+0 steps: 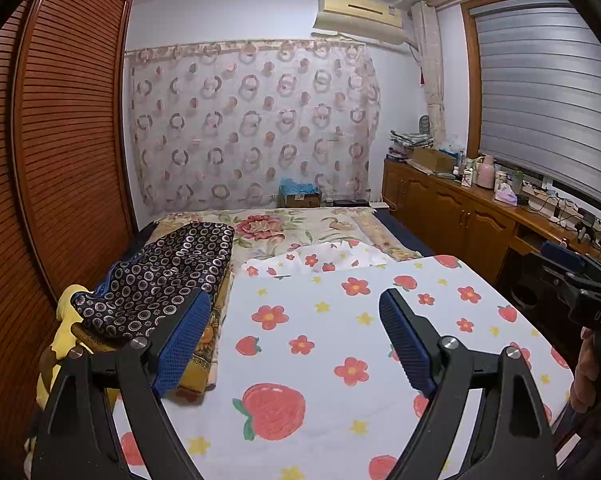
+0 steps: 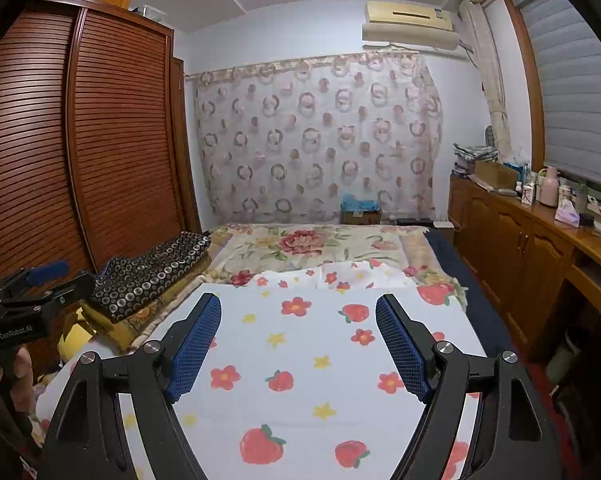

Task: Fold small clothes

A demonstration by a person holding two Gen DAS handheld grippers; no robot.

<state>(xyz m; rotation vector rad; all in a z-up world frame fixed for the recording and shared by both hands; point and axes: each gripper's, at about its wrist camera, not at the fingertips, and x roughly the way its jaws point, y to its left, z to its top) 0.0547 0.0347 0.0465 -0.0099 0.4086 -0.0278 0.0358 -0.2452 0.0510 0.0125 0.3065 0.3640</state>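
Judging from how things lie, the folding looks either barely begun or between garments. A dark garment with a ring pattern (image 1: 156, 276) rests in a flat, fairly tidy stack on the left side of the bed (image 1: 300, 228), on top of a yellowish sunflower-print cloth (image 1: 204, 344); whether it counts as finished I cannot tell. A crumpled white piece with red flowers (image 1: 320, 258) lies beyond the far edge of the strawberry-and-flower sheet (image 1: 340, 360) that covers the near work surface; it seems to be the thing left to fold, though it could be a bunched part of the sheet itself.

Both tools hang above the sheet and hold nothing. The left gripper (image 1: 296, 336) has its jaws spread wide, blue pads facing each other over bare print; the dark garment sits just left of its left jaw, apart from it. The right gripper (image 2: 298, 344) is likewise spread wide over the sheet. The crumpled white piece (image 2: 340, 274) lies ahead of both pairs of jaws, well beyond the tips and not between them. In the right wrist view the dark garment (image 2: 152, 272) is off to the left, near the other tool.
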